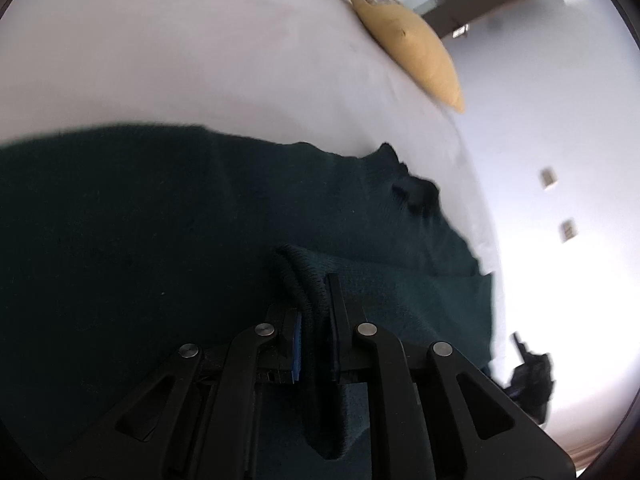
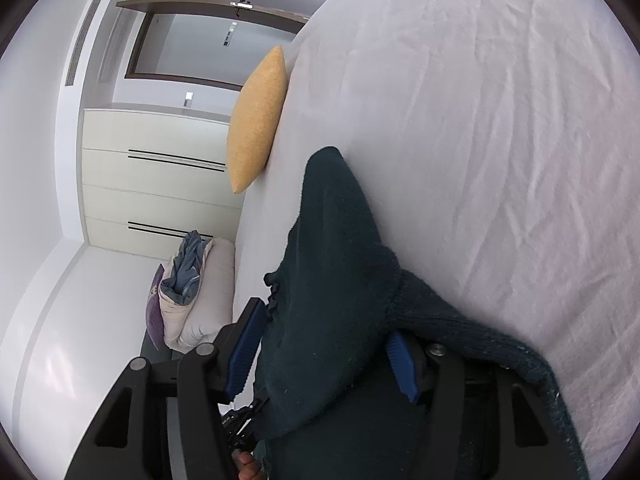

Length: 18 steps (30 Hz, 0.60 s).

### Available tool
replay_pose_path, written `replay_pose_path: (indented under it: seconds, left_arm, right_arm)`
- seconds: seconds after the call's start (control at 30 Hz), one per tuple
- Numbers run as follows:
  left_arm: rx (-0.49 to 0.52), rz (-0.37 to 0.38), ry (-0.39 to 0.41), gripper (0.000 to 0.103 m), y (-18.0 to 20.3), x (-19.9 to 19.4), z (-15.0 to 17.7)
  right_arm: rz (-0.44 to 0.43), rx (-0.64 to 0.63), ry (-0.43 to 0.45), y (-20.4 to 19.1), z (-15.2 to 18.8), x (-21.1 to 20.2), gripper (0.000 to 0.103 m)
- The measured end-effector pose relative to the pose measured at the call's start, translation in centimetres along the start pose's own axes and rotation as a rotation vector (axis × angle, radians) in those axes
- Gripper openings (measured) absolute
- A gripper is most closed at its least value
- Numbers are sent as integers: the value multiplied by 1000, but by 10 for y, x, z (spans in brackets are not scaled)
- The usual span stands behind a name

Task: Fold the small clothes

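White bedding [image 2: 500, 140] fills most of both views, a creased sheet over a bed, with a white wall, a set of pale drawers [image 2: 160, 184] and a brown-framed door [image 2: 192, 40] behind it. At the bed's edge we see a yellow cushion [image 2: 256, 120], which also shows in the left wrist view [image 1: 408, 44], blurred there.

Our task garment is a dark green knitted sweater [image 1: 160, 220]. Through the left wrist camera it lies spread across the sheet, and its lower part runs out of the picture, so we cannot make out its whole shape. We hold the left gripper [image 1: 316, 312] with its jaws pressed together on a bunched, ribbed fold of the knit; the cloth covers most of the blue pads, and only a sliver of one shows.

From the right wrist camera the sweater [image 2: 340, 280] hangs over the right gripper [image 2: 324, 344] and rises to a peak above it. Here the jaws stand spread wide, a blue pad [image 2: 244, 344] showing on each side of the fabric. The knit hides the space between the fingers, so we cannot tell how much cloth sits inside.

Beside the bed, on the floor, sits a heap of folded bedding [image 2: 192, 292] with a blue cloth on top. A dark blurred shape [image 1: 532, 376] at the right of the left view is too smeared to name.
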<state>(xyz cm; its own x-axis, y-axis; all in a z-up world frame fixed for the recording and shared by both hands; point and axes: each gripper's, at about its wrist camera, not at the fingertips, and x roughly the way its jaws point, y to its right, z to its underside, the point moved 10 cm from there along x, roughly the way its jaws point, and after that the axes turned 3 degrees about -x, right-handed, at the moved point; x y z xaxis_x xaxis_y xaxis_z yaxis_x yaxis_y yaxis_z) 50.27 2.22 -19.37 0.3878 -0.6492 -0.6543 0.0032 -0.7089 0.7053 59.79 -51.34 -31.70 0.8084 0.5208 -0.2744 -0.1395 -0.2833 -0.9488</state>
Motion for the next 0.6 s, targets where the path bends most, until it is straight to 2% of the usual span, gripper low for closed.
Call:
replay_pose_path:
  seconds: [0.07, 0.13, 0.2, 0.3, 0.37, 0.4, 0.43, 0.53, 0.6]
  left_arm:
    - [-7, 7, -2, 10, -1, -3, 2]
    - [12, -35, -13, 10, 0, -9, 6]
    - [54, -109, -28, 11, -1, -19, 15]
    - [86, -225, -38, 11, -5, -36, 28]
    - [123, -326, 19, 11, 0, -53, 31]
    - [152, -344, 54, 11, 6, -59, 29]
    - [190, -319, 86, 11, 21, -63, 28]
    - [256, -210, 101, 11, 57, -55, 30]
    - [288, -220, 93, 11, 69, -39, 31]
  right_arm:
    - [17, -10, -20, 1, 3, -1, 58]
    - [36, -22, -39, 3, 6, -7, 58]
    - [75, -33, -61, 5, 11, -16, 58]
    - [121, -30, -66, 4, 15, -37, 65]
    - [138, -74, -48, -6, 11, -50, 65]
    - [146, -111, -33, -14, 5, -53, 65]
    - [150, -133, -28, -20, 1, -53, 65]
    - [127, -192, -24, -44, -16, -41, 65]
    - [104, -218, -61, -56, -26, -20, 65]
